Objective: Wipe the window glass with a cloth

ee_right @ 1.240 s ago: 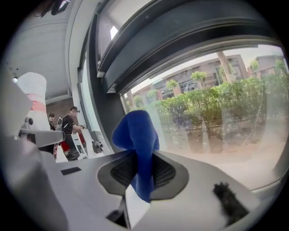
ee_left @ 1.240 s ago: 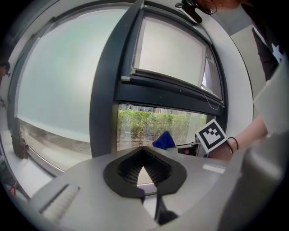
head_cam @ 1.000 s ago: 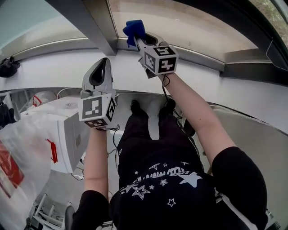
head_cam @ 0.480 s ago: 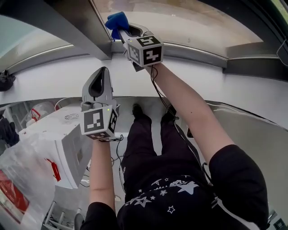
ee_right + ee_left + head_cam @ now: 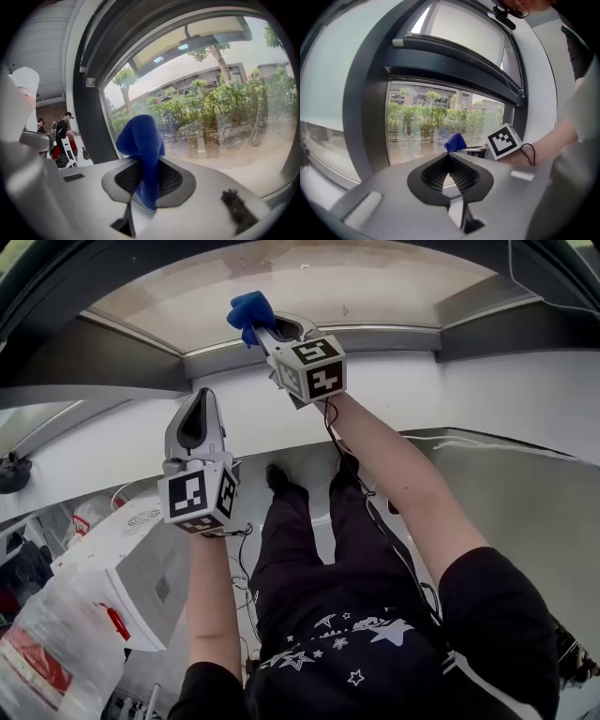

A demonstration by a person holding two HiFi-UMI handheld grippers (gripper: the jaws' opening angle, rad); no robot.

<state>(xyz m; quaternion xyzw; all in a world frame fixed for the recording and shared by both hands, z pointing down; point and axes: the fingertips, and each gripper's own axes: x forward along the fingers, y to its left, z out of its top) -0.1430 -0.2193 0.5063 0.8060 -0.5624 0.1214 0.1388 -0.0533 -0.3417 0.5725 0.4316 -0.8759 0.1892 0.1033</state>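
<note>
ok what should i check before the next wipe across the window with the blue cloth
1. Grip: ok. The small blue cloth is pinched in the right tongs, with a fold sticking out past the tips.
2. Contact between the cloth and the clear window glass: cannot tell.
3. Path free of the other hand: ok. The left tongs are shut, empty and held back from the glass.
4. Room to sweep: ok. There is open glass to the cloth's right and the dark window frame at its left.
</note>
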